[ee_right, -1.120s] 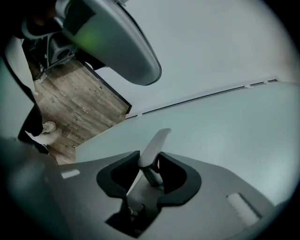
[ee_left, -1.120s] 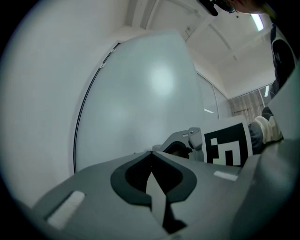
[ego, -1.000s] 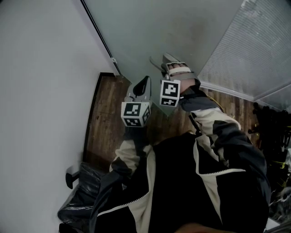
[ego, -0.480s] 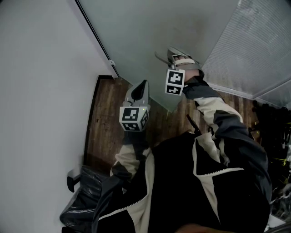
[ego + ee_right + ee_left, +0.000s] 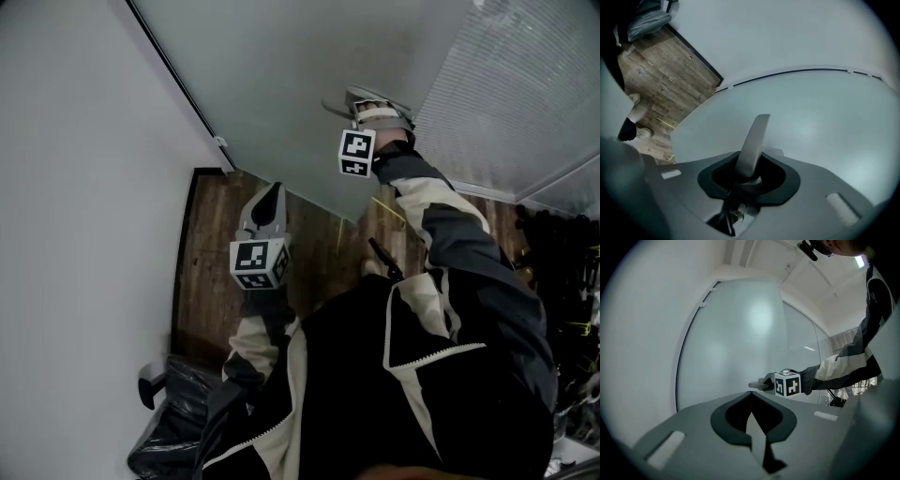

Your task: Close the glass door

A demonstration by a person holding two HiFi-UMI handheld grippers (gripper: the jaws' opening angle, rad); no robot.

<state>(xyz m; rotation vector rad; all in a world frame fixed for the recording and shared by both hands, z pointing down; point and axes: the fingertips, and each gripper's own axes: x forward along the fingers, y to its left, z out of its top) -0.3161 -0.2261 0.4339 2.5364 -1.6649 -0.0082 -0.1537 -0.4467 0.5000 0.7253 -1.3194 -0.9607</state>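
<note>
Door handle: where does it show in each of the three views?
Head view: door handle, upper centre.
Left gripper view: door handle, mid-frame.
Right gripper view: door handle, lower centre, upright.
Shared landmark: the glass door behind it.

Dim, grey, low contrast; soft glare on glass door (image 5: 759, 319); fisheye edges dark, blurred

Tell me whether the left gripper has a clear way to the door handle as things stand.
Probably not fully. Open air seems to lie between the left gripper and the door handle, but the right gripper occupies it, its jaws closing with the handle between them.
</note>
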